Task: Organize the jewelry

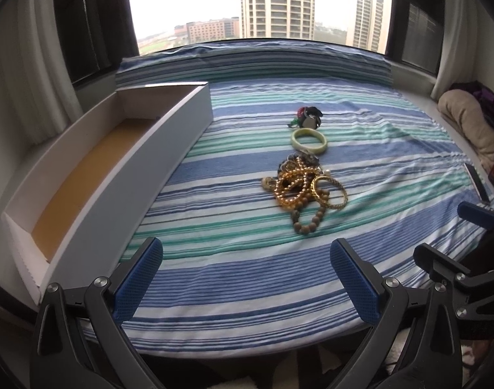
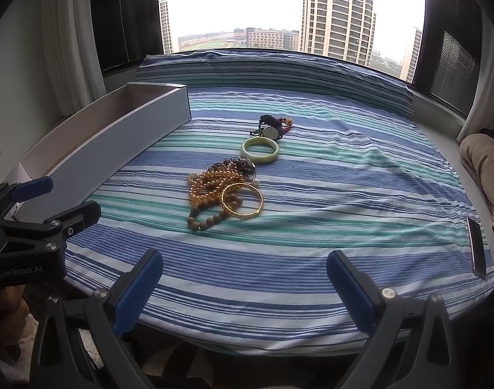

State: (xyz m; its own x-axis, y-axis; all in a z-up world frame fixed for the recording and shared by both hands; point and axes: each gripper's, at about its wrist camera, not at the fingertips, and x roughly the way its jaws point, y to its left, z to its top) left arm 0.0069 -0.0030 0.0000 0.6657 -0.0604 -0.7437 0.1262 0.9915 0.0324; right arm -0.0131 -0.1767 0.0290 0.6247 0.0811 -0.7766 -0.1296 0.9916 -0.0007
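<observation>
Jewelry [image 1: 303, 188] lies heaped mid-bed, right of the empty box [image 1: 85, 175], both grippers' fingers [image 1: 138, 278] spread near the bed's edge, so nothing is sorted yet and picking one piece comes next.

Both wrist cameras looked low from the bed's [image 1: 247, 308] near edge toward the window [image 2: 279, 6], left beside right, sharing the bedspread.
</observation>
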